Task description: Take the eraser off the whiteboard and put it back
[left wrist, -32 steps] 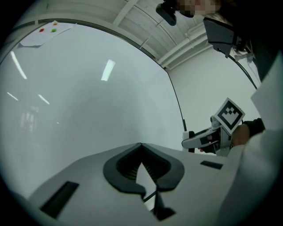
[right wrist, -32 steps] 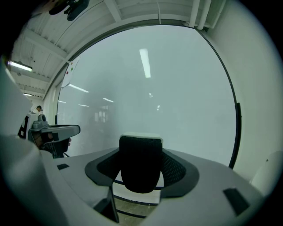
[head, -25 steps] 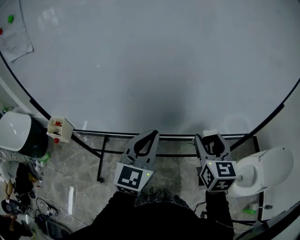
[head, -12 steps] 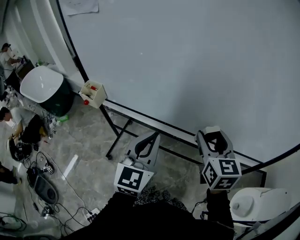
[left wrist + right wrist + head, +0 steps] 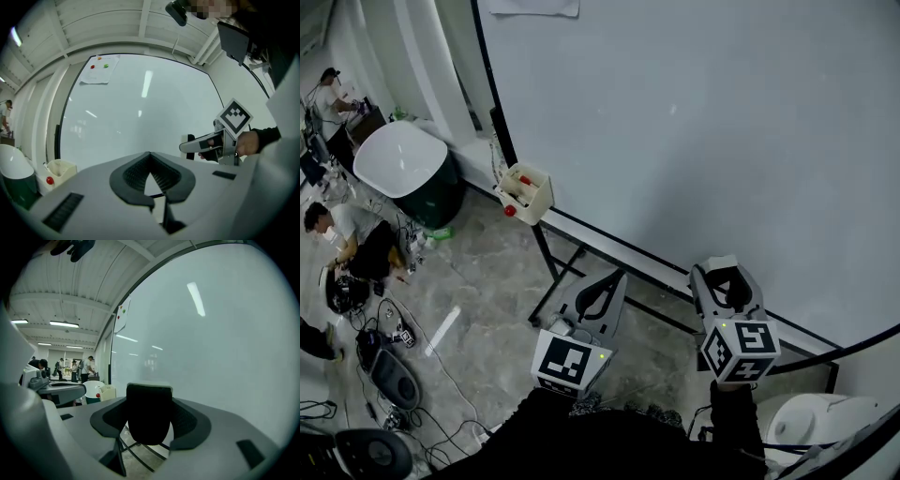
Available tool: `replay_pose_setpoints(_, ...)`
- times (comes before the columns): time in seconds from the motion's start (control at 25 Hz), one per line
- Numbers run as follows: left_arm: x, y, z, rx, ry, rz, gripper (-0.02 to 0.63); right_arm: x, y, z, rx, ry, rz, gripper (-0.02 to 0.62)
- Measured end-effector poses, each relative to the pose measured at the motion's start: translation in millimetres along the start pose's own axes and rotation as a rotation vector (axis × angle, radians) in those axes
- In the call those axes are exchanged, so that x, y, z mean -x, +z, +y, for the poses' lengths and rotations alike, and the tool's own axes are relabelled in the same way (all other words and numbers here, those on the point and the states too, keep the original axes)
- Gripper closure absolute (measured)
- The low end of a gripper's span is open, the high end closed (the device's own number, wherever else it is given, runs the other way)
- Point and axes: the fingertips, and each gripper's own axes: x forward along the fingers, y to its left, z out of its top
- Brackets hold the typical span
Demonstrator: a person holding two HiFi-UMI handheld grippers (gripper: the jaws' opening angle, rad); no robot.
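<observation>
Between the jaws of the right gripper (image 5: pixel 724 278) sits the eraser (image 5: pixel 149 411), a dark block with a pale top edge, pinched on both flanks and standing upright. So the eraser is off the whiteboard (image 5: pixel 703 122) and in the air low down in front of it, near the bottom rail (image 5: pixel 609 251). I cannot tell whether it touches the surface; from the right gripper view it looks apart. The left gripper (image 5: pixel 150 161) hangs beside it with its tips together and nothing in them, and it seems to have no part in this step. The step in hand is most likely the return. To do it well, I would turn the wrist until the eraser's clinging face lies parallel to the board. I would then move straight in so that the whole face lands at once, not one corner first. The jaws should part only after the eraser has seated, and only a little, so a weak hold shows before it can drop to the floor (image 5: pixel 478 291). A bare patch of board is the safest spot, well apart from the small tray (image 5: pixel 525 192) at the board's lower corner.
</observation>
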Motion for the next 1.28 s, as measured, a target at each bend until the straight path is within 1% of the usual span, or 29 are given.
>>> replay_pose_setpoints(0.16,5,0,51,0.011,-0.031,-0.031,0.601,-42,-2,44,-0.019,-0.015,0.0,0.325)
replay_pose_setpoints(0.32,11,-9,109,0.032,-0.093,-0.031,0.601,-92,-9,101,-0.019,-0.021,0.014,0.325)
replay_pose_setpoints(0.4,17,-10,139,0.024,-0.114,-0.032,0.601,-114,-8,127,-0.024,-0.028,0.019,0.325)
replay_pose_setpoints(0.52,26,-6,180,0.027,-0.124,-0.05,0.601,-142,1,163,-0.017,-0.042,0.018,0.325)
replay_pose_setpoints(0.64,33,-3,214,0.028,-0.126,-0.058,0.601,-161,12,190,-0.007,-0.054,0.013,0.325)
replay_pose_setpoints(0.8,31,-2,240,0.036,-0.119,-0.063,0.601,-174,27,208,0.015,-0.058,0.005,0.325)
replay_pose_setpoints(1.04,20,0,250,0.027,-0.124,-0.063,0.601,-188,44,213,0.048,-0.041,-0.015,0.325)
replay_pose_setpoints(1.16,17,3,259,0.035,-0.088,-0.071,0.601,-196,47,215,0.048,-0.01,-0.011,0.325)
replay_pose_setpoints(1.28,13,5,268,0.02,-0.044,-0.075,0.601,-203,52,216,0.048,0.015,-0.007,0.325)
